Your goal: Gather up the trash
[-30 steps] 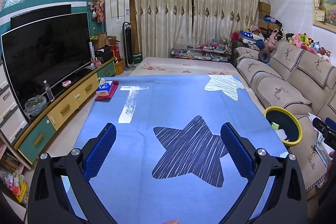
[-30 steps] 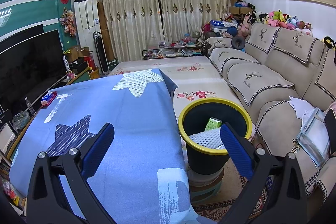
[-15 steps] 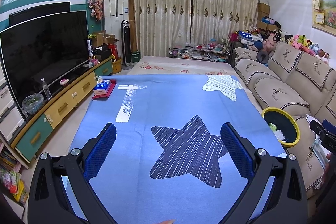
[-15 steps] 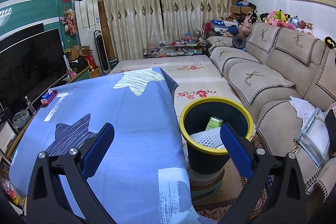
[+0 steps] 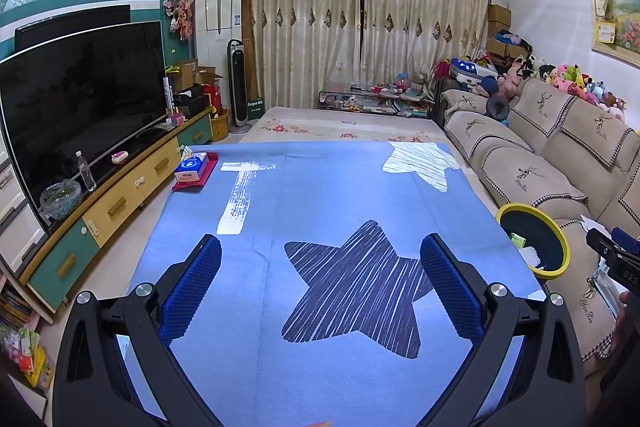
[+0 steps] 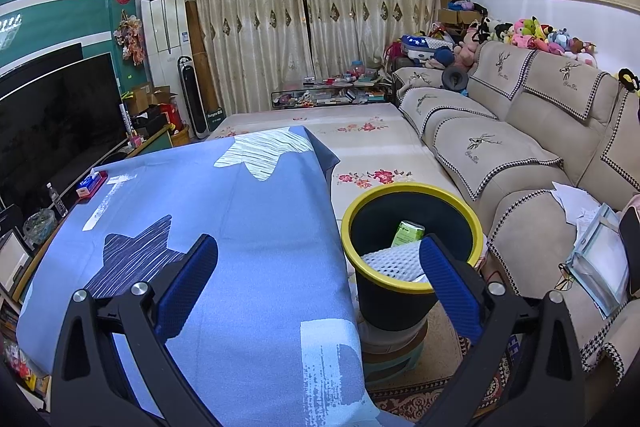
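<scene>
A black bin with a yellow rim (image 6: 410,205) stands on a stool at the right edge of the table; it also shows at the right of the left wrist view (image 5: 534,241). Inside lie a green carton (image 6: 407,233) and a white foam net (image 6: 394,261). My right gripper (image 6: 318,247) is open and holds nothing, above the table's right edge, its right finger in front of the bin. My left gripper (image 5: 320,247) is open over the dark star on the blue tablecloth (image 5: 320,195), nothing between its fingers.
A tissue box on a red tray (image 5: 194,169) sits at the table's far left corner. A TV cabinet with a bottle (image 5: 86,177) runs along the left. A beige sofa (image 6: 520,131) with papers (image 6: 596,251) lies right. A low floral-covered surface (image 6: 360,139) stretches beyond.
The left wrist view has risen and tilted slightly, so the table and bin sit lower and smaller in frame. The right gripper has barely moved. Both grippers stay open.
</scene>
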A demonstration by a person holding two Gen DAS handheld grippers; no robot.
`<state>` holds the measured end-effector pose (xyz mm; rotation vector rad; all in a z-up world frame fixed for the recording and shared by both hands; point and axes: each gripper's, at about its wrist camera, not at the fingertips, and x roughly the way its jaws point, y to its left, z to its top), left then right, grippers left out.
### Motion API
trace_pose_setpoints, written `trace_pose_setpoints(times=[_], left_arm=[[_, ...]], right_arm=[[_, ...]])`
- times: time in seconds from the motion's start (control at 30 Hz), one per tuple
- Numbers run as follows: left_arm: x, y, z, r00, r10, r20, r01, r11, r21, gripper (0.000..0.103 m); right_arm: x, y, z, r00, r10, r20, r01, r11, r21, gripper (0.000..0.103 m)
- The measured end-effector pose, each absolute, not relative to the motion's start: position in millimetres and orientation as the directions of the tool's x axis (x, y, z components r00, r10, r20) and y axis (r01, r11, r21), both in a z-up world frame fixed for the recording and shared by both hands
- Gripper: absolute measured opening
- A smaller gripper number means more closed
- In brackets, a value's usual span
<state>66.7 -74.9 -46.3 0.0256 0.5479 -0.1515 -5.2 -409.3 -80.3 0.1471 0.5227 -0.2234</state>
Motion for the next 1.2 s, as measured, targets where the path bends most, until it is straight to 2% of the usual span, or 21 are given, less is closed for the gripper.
trace_pose_setpoints(times=[1.0,1.2], left_arm=[[77,-79,-55,0.83,-0.134,-0.542,0.151,0.988,-0.014,0.098],[85,-78,-57,0.831,-0.177,-0.528,0.18,0.983,-0.047,0.098]], right_arm=[[-1,-406,-89,0.834,-0.171,-0.524,0.252,0.964,0.085,0.096],[4,-408,-91,0.827,-0.164,-0.538,0.249,0.964,0.089,0.096]])
